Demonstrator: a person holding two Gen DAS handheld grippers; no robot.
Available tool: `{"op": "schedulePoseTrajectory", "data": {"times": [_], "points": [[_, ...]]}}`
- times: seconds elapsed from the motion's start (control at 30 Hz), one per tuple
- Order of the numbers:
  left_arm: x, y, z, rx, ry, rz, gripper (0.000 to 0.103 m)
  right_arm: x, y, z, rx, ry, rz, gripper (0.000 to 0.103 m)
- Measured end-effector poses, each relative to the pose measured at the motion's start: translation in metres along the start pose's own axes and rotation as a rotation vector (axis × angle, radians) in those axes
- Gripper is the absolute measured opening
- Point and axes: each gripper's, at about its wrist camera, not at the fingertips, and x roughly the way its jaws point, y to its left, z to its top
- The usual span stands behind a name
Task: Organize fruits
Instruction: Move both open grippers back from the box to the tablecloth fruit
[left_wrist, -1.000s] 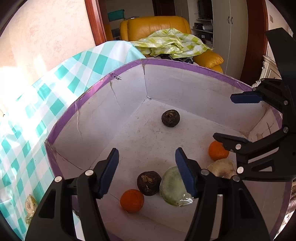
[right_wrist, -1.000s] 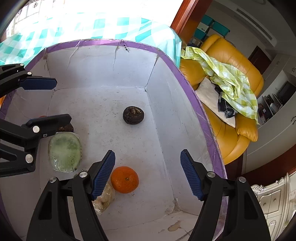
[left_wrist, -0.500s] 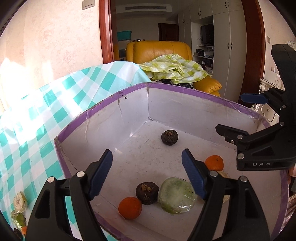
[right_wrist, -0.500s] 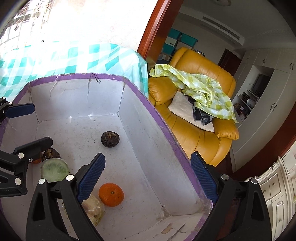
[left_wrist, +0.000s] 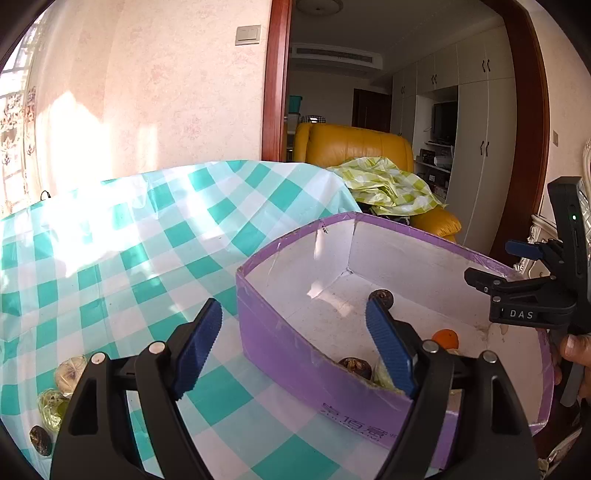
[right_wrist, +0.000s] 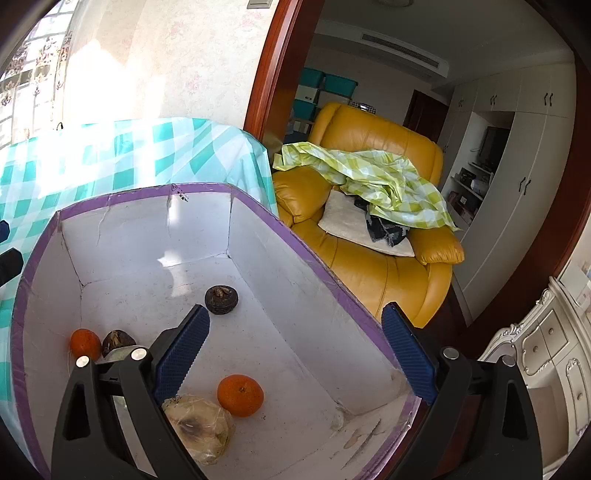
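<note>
Both grippers are opening with nothing between their jaws — the left gripper (left_wrist: 291, 347) above the checked tablecloth (left_wrist: 155, 254), the right gripper (right_wrist: 295, 354) over the purple box (right_wrist: 325, 269), where an orange (right_wrist: 240, 395) and a wrapped fruit (right_wrist: 199, 428) lie.

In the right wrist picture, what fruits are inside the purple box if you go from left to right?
Small orange → dark brown round fruit → second dark brown round fruit, farther back → bigger orange.
</note>
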Motion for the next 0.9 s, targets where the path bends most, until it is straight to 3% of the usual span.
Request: {"op": "schedulePoseTrajectory", "data": {"times": [0.4, 0.67, 0.9], "points": [[-0.042, 0.121, -0.034, -0.26, 0.014, 0.241, 0.081, -0.022, 0.03, 0.003, -0.017, 0.003, 0.092, 0.091], [-0.061, 0.182, -0.068, -0.428, 0.059, 0.377, 0.081, -0.044, 0.047, 0.01, -0.038, -0.03, 0.18, 0.092], [-0.079, 0.218, -0.094, -0.51, 0.086, 0.474, 0.081, -0.062, 0.076, 0.019, -0.085, -0.067, 0.252, 0.092]]}}
